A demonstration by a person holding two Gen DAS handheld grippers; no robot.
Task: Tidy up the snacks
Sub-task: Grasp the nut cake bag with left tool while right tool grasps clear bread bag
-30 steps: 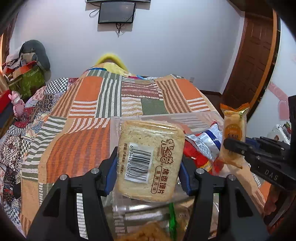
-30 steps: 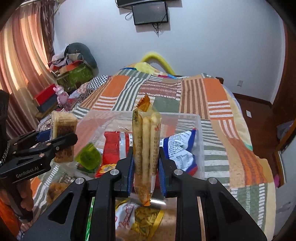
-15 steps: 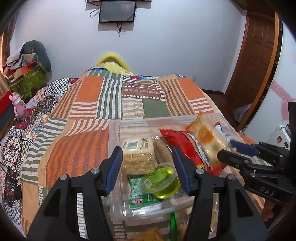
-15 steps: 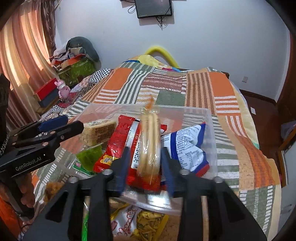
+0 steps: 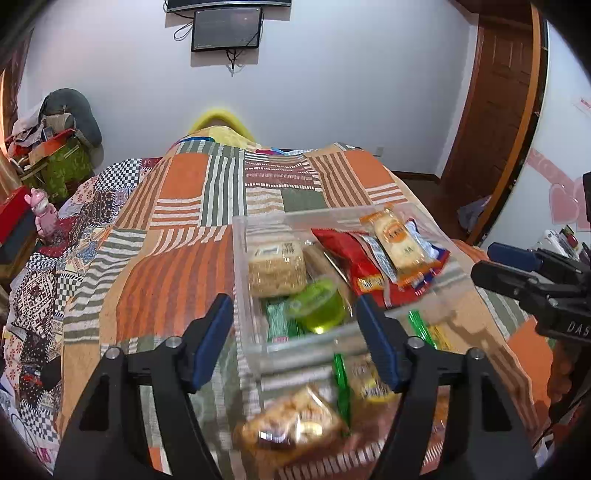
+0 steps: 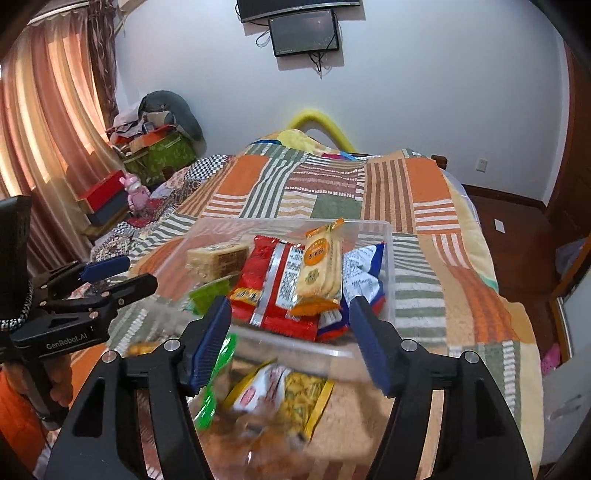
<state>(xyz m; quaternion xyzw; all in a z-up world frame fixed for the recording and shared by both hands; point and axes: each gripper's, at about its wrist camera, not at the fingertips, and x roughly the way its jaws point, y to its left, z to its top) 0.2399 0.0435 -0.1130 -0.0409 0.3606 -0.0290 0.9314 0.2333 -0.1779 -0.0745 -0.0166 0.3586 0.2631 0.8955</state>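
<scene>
cracker pack (image 6: 319, 264) | lengthwise toward headboard, in bin (image 6: 388, 236) | both grippers opening, empty

Wall: plain white wall (image 6: 424, 92), dark flat screen (image 6: 303, 32) mounted high
Bed: orange-and-green striped patchwork quilt (image 5: 192, 229)
Window: pink pleated curtains (image 6: 40, 147), backlit
Door: brown wooden door (image 5: 491, 107)
</scene>
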